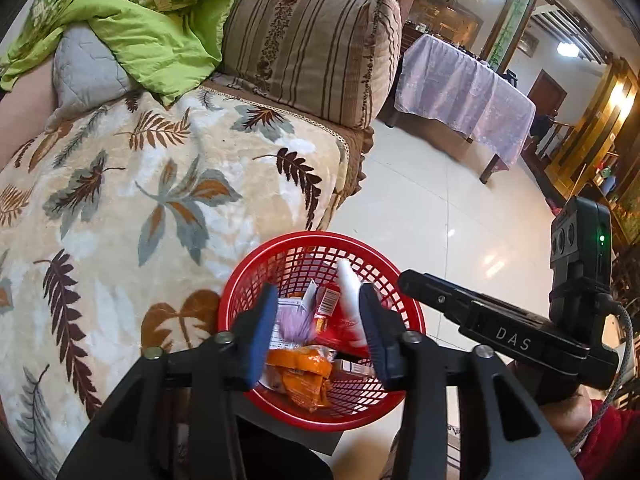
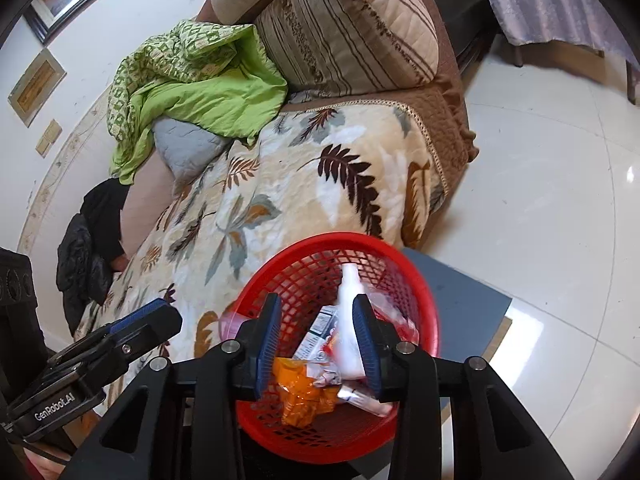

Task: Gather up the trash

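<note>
Both grippers hang close over a red mesh basket [image 1: 320, 408], which sits on a small grey stand beside the sofa. From the left wrist camera, the left gripper [image 1: 318, 332] has its jaws part-way open, blue pads apart, with nothing pressed between them; a blurred purple scrap [image 1: 294, 326] shows in the gap between them, and whether it lies in the basket or hangs above it cannot be told. From the right wrist camera, the right gripper [image 2: 316, 340] is likewise part-way open; a white bottle [image 2: 350, 316] stands tilted in the basket just beside the right pad, and whether that pad touches it is unclear.

Trash fills the basket: a crumpled orange wrapper [image 2: 302, 396] near its front, the white bottle at the far right side, printed packets [image 2: 320, 324] in the middle and a small tube [image 2: 364, 398] low on the right.

To the left and beyond lies the sofa, covered by a leaf-patterned blanket [image 1: 160, 200], with a green quilt [image 1: 140, 36] and a striped cushion [image 1: 312, 48] at its far end. White floor tiles [image 1: 440, 200] spread to the right, toward a far tabletop under a lilac cloth [image 1: 464, 88].
</note>
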A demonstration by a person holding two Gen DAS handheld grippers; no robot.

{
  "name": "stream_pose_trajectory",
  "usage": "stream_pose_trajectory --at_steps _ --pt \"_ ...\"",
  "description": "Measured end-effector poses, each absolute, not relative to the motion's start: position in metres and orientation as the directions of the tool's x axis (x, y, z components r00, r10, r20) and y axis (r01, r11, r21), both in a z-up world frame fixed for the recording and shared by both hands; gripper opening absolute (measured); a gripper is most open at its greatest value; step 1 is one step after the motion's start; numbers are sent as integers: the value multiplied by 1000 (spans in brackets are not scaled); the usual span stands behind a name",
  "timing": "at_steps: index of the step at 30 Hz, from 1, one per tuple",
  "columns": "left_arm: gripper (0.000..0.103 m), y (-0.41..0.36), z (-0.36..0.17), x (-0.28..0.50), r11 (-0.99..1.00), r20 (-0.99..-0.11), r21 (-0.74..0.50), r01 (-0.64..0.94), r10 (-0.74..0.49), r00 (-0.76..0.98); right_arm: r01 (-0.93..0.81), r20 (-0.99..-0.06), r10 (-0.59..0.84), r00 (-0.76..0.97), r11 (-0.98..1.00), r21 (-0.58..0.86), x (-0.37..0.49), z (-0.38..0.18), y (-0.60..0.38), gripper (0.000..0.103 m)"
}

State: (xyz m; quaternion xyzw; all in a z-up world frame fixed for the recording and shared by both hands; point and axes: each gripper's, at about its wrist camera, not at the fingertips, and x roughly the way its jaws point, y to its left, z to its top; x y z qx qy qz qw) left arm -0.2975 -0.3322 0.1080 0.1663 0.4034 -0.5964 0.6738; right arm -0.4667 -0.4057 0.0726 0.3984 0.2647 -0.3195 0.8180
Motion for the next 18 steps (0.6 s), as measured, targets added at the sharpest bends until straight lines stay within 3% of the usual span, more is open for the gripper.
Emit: stream_pose_trajectory --at_steps 1,5,7,9,12,18 --pt "54 -330 109 -297 238 -741 -253 938 -671 -30 734 -687 -315 655 482 479 -467 74 -405 40" --pt "63 -319 114 -293 264 -727 -230 937 -686 14 744 -692 -335 639 498 446 -465 81 -399 43" --pt "74 -307 118 -289 282 -718 -214 935 -694 45 770 -702 -379 603 506 388 -461 88 -391 50" --pt "78 -293 121 -284 311 -709 -203 929 -701 80 811 -717 -441 540 502 301 -455 96 -382 68" --pt "79 -267 124 -273 349 -697 -182 919 -706 130 856 -715 -537 449 489 170 -444 108 -365 82" --pt "92 -211 127 -257 466 -656 -104 879 -696 291 885 -666 -647 372 464 43 -425 120 -325 99"
